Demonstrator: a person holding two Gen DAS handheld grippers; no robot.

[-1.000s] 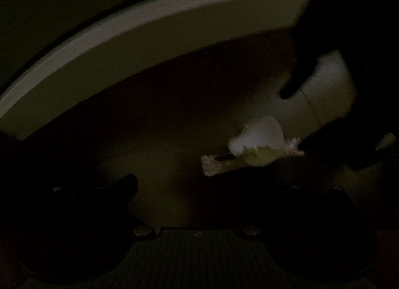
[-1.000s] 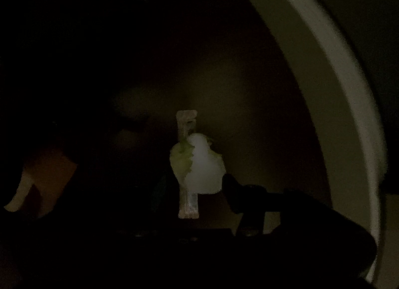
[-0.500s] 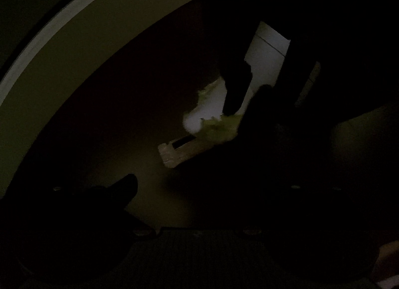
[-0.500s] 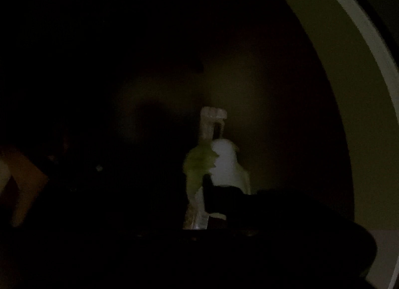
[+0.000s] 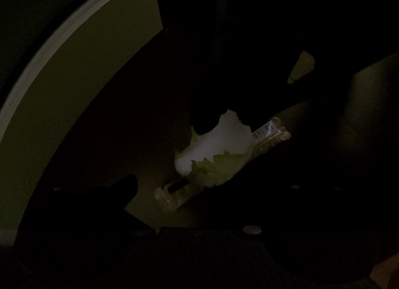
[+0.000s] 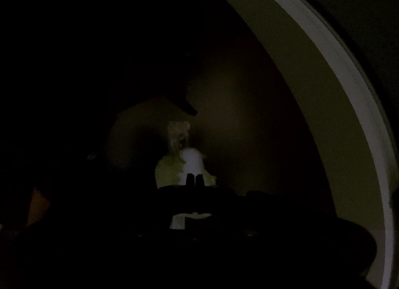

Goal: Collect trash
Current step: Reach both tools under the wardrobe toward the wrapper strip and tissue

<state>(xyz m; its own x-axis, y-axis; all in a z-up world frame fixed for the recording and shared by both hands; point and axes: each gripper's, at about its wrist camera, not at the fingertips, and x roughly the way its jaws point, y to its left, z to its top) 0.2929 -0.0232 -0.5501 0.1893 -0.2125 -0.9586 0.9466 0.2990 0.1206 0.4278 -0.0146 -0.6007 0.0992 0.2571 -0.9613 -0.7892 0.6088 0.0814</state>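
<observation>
A: Starting at the left of the left wrist view, what shows?

B: A pale curved table edge (image 5: 49,47) sweeps from the lower left up toward the top centre, with the dim table top inside it. At lower left one dark finger (image 5: 124,186) of the left gripper (image 5: 199,204) pokes up; the other finger is lost in shadow, so I cannot tell whether that tool is spread or pressed together

A: And the trash?

B: Just right of centre lies a crumpled white and pale green wrapper (image 5: 217,149) on top of a long clear plastic packet (image 5: 266,134) that runs from lower left to upper right. The right gripper (image 5: 224,117) comes down from the top of the frame as a black shape, its tips on the upper edge of the white part

A: In the right wrist view?

B: The left half is nearly black. At centre the clear packet's end (image 6: 178,132) sticks up above the wrapper (image 6: 189,159). The right gripper's two fingertips (image 6: 190,178) sit pressed together, pinching the white wrapper at bottom centre. The pale table edge (image 6: 336,64) arcs down the right side
</observation>
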